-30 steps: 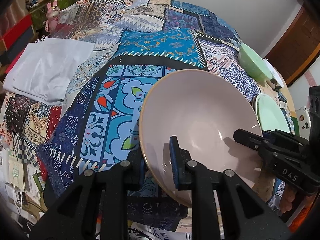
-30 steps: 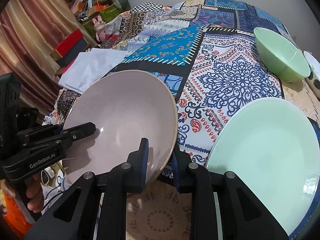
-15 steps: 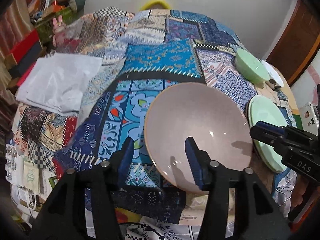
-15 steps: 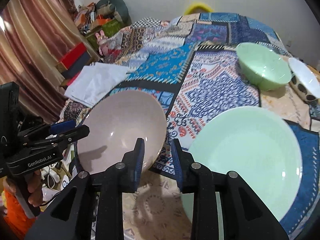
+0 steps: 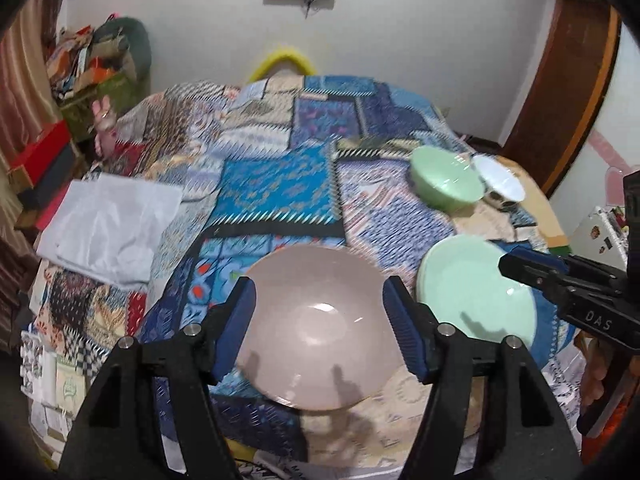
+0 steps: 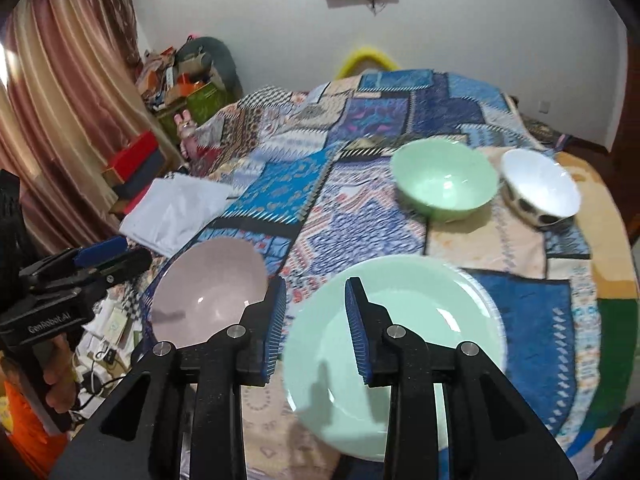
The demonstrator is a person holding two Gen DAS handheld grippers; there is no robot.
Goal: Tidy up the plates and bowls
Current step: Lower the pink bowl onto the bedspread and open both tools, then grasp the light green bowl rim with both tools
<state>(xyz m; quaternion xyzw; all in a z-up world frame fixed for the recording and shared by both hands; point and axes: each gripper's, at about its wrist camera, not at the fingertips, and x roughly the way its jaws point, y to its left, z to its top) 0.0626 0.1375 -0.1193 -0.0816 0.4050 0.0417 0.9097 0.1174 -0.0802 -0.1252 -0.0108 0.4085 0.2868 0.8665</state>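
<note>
A pale pink plate (image 5: 316, 328) lies on the patchwork cloth near the table's front edge; it also shows in the right wrist view (image 6: 208, 296). A mint green plate (image 5: 472, 292) (image 6: 400, 320) lies to its right. A green bowl (image 6: 444, 184) (image 5: 444, 180) and a white spotted bowl (image 6: 540, 188) (image 5: 500, 182) stand further back on the right. My left gripper (image 5: 320, 320) is open and empty, raised above the pink plate. My right gripper (image 6: 316, 316) is open and empty, raised above the left edge of the green plate.
A folded white cloth (image 5: 108, 224) lies on the table's left side. The round table's patchwork cloth (image 6: 360, 128) covers its whole top. Boxes and clutter (image 6: 180, 80) stand by the curtain at the left. A yellow chair back (image 5: 284, 60) stands behind the table.
Both grippers let go of the pink plate, opened and pulled up and back. The pink plate now lies flat on the cloth beside the green plate.
</note>
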